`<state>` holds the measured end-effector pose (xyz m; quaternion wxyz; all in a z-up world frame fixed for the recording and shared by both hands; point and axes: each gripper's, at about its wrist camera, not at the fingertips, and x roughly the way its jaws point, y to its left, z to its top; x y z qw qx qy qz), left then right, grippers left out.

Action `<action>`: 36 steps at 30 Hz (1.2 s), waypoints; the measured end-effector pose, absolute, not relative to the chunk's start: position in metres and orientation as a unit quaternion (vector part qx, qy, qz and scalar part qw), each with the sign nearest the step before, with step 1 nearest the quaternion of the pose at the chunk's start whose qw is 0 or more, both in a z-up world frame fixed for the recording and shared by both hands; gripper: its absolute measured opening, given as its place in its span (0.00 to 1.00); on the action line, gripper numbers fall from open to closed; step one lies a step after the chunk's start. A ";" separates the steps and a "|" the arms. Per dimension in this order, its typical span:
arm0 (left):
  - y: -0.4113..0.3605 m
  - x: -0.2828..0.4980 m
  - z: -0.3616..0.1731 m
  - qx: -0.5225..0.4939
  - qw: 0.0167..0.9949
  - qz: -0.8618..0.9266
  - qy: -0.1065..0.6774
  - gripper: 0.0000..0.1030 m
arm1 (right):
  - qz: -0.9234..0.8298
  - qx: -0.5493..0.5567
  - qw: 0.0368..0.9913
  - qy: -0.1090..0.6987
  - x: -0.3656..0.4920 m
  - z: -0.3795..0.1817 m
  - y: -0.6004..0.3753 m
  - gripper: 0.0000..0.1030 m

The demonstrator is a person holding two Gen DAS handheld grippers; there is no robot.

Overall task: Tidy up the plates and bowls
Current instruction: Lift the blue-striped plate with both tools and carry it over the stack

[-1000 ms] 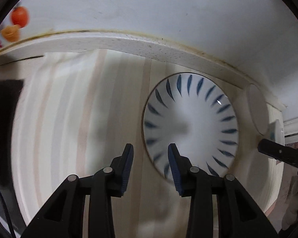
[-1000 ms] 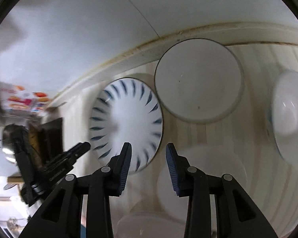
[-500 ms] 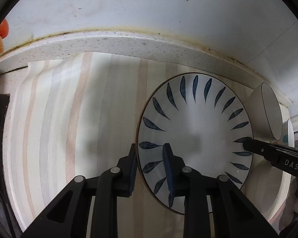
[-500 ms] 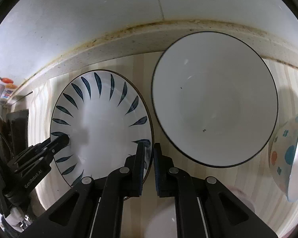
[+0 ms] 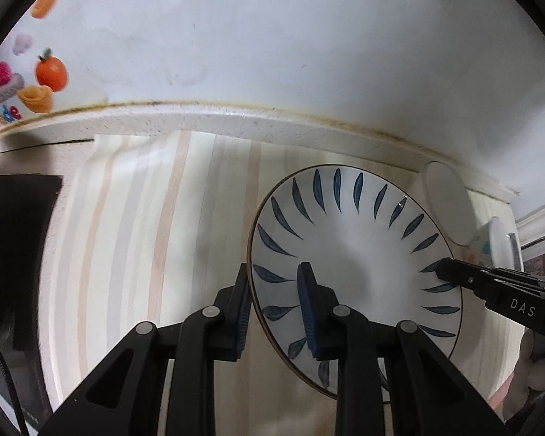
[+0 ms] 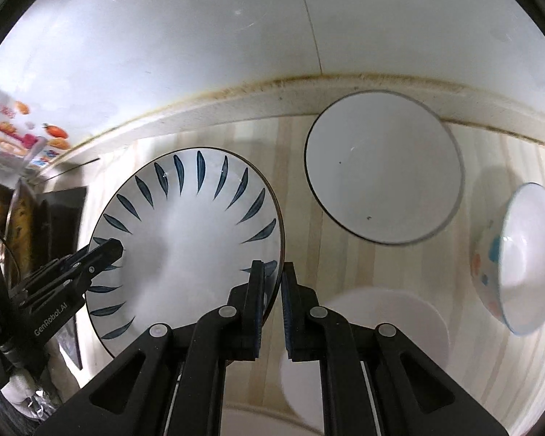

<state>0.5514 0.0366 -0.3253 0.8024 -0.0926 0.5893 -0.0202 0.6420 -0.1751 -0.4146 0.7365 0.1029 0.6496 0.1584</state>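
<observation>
Plates and bowls sit on the striped mat that covers the counter, and I count them as I hold one. One leaf-patterned plate, white with dark blue strokes round its rim, is caught between my two grippers. My left gripper has its fingers closed down on the plate's left edge, one pad under the rim and one on top of it. My right gripper pinches the opposite edge, its fingers nearly together with the rim between them. Whether the plate rests on the mat or hangs just clear of it I cannot tell.

Bowls come to two. One plain white bowl with a thin dark rim stands near the back ledge, just to the right of the plate and apart from it. One spotted bowl, white inside with blue and orange dots outside, lies tilted on its side further right. In front of the white bowl, beside my right fingers, lies one pale round plate, flat on the mat. Another white curved edge shows at the bottom of the right view; what it belongs to I cannot make out.

On the wall at far left hangs one colourful sticker with oranges on it.
</observation>
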 end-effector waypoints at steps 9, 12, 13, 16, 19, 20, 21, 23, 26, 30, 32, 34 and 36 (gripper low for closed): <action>0.011 0.494 -0.269 -0.089 0.821 -0.022 0.564 0.21 | 0.191 0.114 0.758 0.614 0.576 -0.353 -0.221 0.10; -0.002 0.468 -0.257 -0.088 0.821 -0.023 0.564 0.21 | 0.199 0.120 0.759 0.608 0.550 -0.343 -0.230 0.10; -0.007 0.458 -0.255 -0.087 0.821 -0.024 0.564 0.21 | 0.201 0.118 0.760 0.607 0.539 -0.340 -0.234 0.10; -0.021 0.433 -0.256 -0.090 0.816 -0.025 0.571 0.21 | 0.202 0.121 0.759 0.607 0.511 -0.338 -0.251 0.10; -0.031 0.411 -0.267 -0.091 0.807 -0.024 0.583 0.21 | 0.200 0.120 0.755 0.613 0.485 -0.345 -0.261 0.10; -0.034 0.406 -0.271 -0.083 0.815 -0.024 0.573 0.21 | 0.200 0.120 0.753 0.616 0.481 -0.351 -0.260 0.10; -0.036 0.400 -0.276 -0.084 0.812 -0.023 0.577 0.21 | 0.200 0.120 0.750 0.619 0.473 -0.356 -0.264 0.10; -0.040 0.388 -0.286 -0.083 0.804 -0.022 0.588 0.21 | 0.199 0.121 0.743 0.628 0.460 -0.366 -0.269 0.10; -0.046 0.376 -0.301 -0.076 0.797 -0.017 0.599 0.21 | 0.200 0.119 0.734 0.638 0.446 -0.384 -0.270 0.10; -0.051 0.367 -0.316 -0.071 0.789 -0.010 0.610 0.21 | 0.200 0.116 0.726 0.648 0.432 -0.406 -0.271 0.10; -0.053 0.365 -0.321 -0.070 0.786 -0.008 0.614 0.21 | 0.199 0.118 0.723 0.651 0.426 -0.416 -0.273 0.10; -0.057 0.363 -0.327 -0.062 0.786 -0.004 0.615 0.21 | 0.198 0.119 0.721 0.653 0.421 -0.423 -0.273 0.10; -0.059 0.362 -0.333 -0.057 0.784 0.000 0.618 0.21 | 0.200 0.117 0.722 0.652 0.417 -0.429 -0.275 0.10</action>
